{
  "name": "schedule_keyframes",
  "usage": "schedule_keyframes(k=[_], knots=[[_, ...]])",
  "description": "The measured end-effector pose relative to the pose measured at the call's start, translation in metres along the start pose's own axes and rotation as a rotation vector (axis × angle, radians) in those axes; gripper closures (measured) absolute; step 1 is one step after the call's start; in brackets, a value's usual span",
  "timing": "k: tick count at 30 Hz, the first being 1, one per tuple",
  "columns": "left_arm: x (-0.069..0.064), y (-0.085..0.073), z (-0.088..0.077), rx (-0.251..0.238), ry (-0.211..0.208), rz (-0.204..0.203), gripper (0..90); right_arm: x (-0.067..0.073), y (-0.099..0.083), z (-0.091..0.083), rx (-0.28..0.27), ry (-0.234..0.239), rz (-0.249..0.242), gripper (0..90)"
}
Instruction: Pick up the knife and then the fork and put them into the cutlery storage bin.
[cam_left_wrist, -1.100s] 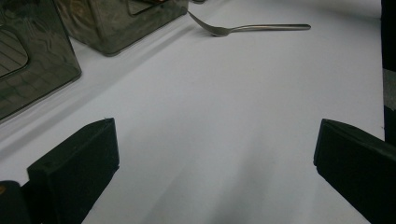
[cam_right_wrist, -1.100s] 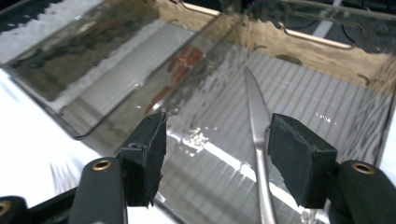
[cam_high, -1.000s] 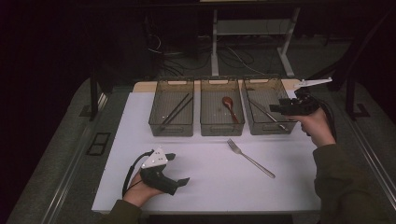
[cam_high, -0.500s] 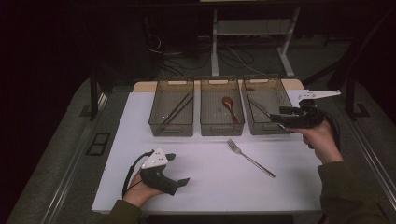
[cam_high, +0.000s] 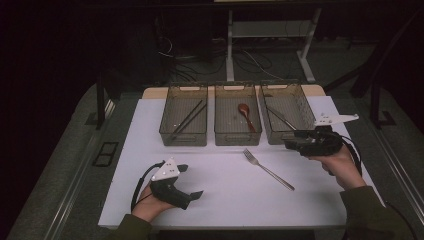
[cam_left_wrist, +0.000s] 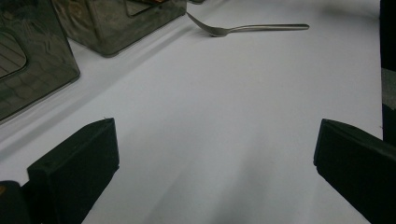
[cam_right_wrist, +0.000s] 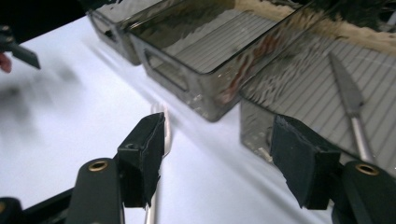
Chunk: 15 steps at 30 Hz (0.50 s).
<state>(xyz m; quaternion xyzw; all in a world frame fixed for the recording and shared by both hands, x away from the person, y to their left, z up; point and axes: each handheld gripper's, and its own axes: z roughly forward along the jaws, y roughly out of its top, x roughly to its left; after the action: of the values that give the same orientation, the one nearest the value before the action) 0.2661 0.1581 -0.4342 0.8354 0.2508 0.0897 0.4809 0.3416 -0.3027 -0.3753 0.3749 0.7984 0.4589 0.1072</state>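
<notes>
Item: fork (cam_high: 268, 169), flat on my white surface (cam_high: 225, 195). My right gripper (cam_high: 295, 142) jaws released, nothing between; my left gripper (cam_high: 192, 182) jaws likewise wide.

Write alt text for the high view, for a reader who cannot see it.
A fork lies loose on a white table before three clear bins. The right gripper, open and empty, hovers near the right bin; the left gripper rests open near the front edge.
</notes>
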Motion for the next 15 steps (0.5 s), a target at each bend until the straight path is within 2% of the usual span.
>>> schedule_keyframes(k=[3,11,15], knots=[[-0.001,0.000,0.000,0.000,0.000,0.001,0.0,0.006,-0.004,0.002,0.016,0.011,-0.003,34.7],[-0.001,0.000,0.000,0.003,-0.001,0.001,0.0,0.017,-0.012,0.012,0.099,-0.015,-0.027,36.2],[-0.001,0.000,0.000,-0.001,-0.002,0.001,0.0,0.021,-0.012,0.018,0.139,-0.008,-0.028,39.0]])
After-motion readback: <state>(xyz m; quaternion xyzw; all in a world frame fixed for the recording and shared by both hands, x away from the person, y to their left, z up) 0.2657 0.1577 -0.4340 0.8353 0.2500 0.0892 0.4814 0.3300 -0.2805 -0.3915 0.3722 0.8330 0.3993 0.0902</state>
